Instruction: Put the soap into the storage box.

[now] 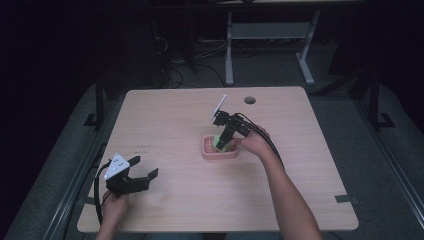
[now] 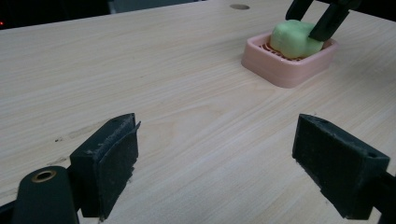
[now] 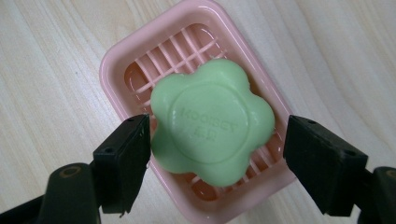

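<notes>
Raised lettering on a green soap (image 3: pixel 212 121) between my right jaws.

One embossed line of capitals runs across the round centre of the flower-shaped bar lying in the pink soap dish (image 3: pixel 116 60); it seems to read "HOOBEY", but I cannot make it out for certain, and the smaller marks beneath it stay illegible.

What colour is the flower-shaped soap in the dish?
Light green soap, in a pink dish; best in the right gripper view.

A green flower-shaped soap (image 3: pixel 212 120), stamped with lettering, is seen lying flat in a pink slatted soap dish (image 3: pixel 120 53) at frame centre.
</notes>
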A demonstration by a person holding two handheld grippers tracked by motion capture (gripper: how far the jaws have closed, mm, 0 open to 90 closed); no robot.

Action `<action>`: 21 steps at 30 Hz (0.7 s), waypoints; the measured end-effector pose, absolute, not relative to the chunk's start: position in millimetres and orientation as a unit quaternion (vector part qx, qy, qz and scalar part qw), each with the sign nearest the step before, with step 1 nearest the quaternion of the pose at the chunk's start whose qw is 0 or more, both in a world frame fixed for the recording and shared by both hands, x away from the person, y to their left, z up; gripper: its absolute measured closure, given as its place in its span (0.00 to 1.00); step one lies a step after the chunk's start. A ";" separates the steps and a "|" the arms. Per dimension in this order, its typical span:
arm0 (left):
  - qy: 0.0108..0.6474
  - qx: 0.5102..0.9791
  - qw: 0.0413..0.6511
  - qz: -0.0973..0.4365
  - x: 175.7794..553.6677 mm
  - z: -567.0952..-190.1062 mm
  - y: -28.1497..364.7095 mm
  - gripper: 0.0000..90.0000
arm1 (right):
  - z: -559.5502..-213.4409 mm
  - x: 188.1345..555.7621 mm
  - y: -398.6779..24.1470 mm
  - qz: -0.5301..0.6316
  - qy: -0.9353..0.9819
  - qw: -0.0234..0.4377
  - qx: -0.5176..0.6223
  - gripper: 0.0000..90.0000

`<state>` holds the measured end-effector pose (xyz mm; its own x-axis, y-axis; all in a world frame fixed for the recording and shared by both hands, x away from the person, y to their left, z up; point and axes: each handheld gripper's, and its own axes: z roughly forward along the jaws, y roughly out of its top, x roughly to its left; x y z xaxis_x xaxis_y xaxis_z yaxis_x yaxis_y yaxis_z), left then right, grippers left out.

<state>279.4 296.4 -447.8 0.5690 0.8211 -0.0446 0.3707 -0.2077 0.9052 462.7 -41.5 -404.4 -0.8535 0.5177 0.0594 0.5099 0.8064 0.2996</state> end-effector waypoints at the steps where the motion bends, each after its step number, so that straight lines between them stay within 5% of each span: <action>1: 0.402 0.742 0.484 0.232 279.3 -447.8 296.5 0.16 | -403.3 462.0 -42.7 0.155 0.950 0.014 0.272 0.26; 21: 0.400 0.746 0.479 0.233 279.0 -448.3 296.3 0.16 | -383.5 448.5 -75.8 0.192 0.940 0.020 0.280 0.27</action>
<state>279.0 296.3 -448.3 0.5707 0.8204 -0.0352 0.3732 -0.2209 0.9011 448.5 -75.8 -383.5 -0.8426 0.5339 0.0702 0.5186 0.7695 0.3728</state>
